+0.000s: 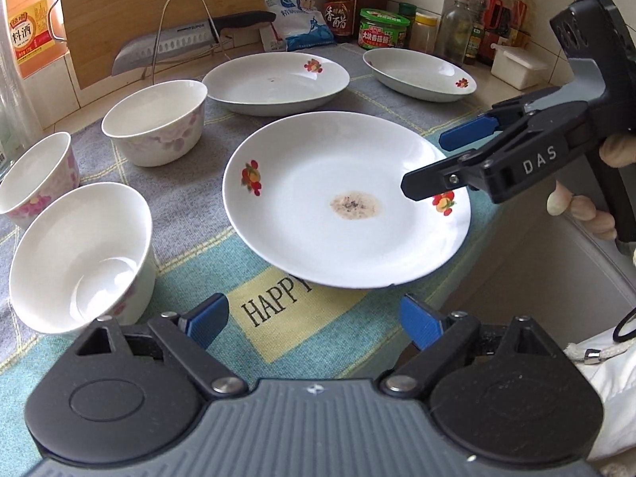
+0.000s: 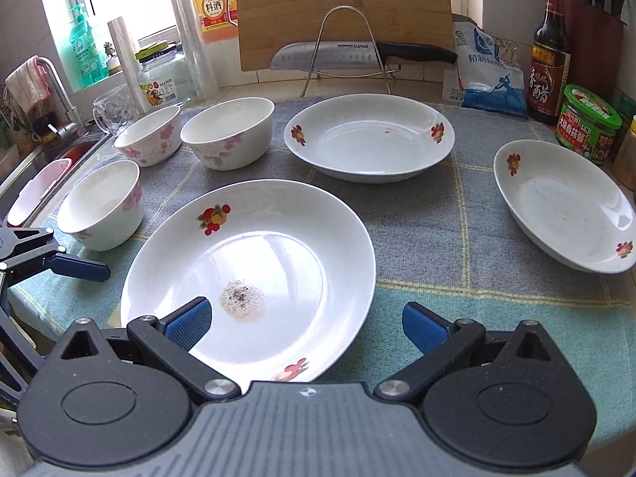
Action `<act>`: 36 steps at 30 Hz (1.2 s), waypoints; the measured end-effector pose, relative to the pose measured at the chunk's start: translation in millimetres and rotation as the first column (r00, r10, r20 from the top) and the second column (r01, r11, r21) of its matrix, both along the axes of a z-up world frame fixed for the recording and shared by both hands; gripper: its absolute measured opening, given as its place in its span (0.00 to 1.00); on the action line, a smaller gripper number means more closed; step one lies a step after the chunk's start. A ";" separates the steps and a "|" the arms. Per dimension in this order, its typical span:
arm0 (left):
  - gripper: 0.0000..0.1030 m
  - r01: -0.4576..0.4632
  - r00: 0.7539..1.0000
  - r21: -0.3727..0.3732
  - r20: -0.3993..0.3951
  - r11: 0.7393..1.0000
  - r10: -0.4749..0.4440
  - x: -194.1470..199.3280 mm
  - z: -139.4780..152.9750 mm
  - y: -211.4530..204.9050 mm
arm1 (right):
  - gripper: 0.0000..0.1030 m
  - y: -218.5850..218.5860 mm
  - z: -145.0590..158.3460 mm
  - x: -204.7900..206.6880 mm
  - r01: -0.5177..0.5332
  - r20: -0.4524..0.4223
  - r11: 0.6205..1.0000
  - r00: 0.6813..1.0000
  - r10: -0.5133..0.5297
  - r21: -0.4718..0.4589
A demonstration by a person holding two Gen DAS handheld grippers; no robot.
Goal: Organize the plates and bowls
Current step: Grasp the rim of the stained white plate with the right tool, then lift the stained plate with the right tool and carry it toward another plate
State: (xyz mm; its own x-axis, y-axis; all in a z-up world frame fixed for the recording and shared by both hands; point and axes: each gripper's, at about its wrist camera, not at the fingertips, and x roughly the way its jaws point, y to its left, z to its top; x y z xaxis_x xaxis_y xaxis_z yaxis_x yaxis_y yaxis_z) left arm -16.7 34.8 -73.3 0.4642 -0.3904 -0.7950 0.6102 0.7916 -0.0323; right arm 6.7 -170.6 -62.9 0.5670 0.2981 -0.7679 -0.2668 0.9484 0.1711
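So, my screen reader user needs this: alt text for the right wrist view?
The open right gripper hovers over a stained white flower-printed plate on a grey checked cloth. Behind it stand three white floral bowls and two more plates.

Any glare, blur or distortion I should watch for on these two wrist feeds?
Left wrist view: sharp, strong fisheye bending at the edges, soft sheen in the nearest bowl. Right wrist view: the bright window washes out the upper left, with glare on the rightmost plate; the stained plate reads clearly.
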 end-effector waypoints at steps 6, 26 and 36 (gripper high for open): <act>0.91 0.021 1.000 0.027 0.022 0.999 -0.021 2.3 -15.1 -9.8 | 1.00 1.1 -11.4 9.1 -0.013 -0.091 0.999 0.996 0.016 0.037; 1.00 0.000 0.998 0.000 0.068 1.000 0.000 9.6 -23.3 -16.5 | 1.00 1.0 -14.9 43.9 -0.139 -0.192 0.990 0.971 0.140 0.020; 1.00 0.001 0.994 -0.033 0.113 0.999 0.002 4.7 -26.3 -12.6 | 1.00 -8.3 -16.4 69.6 -0.186 -0.183 0.980 0.963 0.197 0.075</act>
State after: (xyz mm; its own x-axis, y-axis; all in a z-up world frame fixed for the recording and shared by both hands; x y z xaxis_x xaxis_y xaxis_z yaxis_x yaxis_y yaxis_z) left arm -12.1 22.3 -99.6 0.5508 -0.4149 -0.7242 0.6110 0.7915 0.0112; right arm 76.3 -179.0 -79.3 0.3418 0.4331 -0.8340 -0.4003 0.8700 0.2877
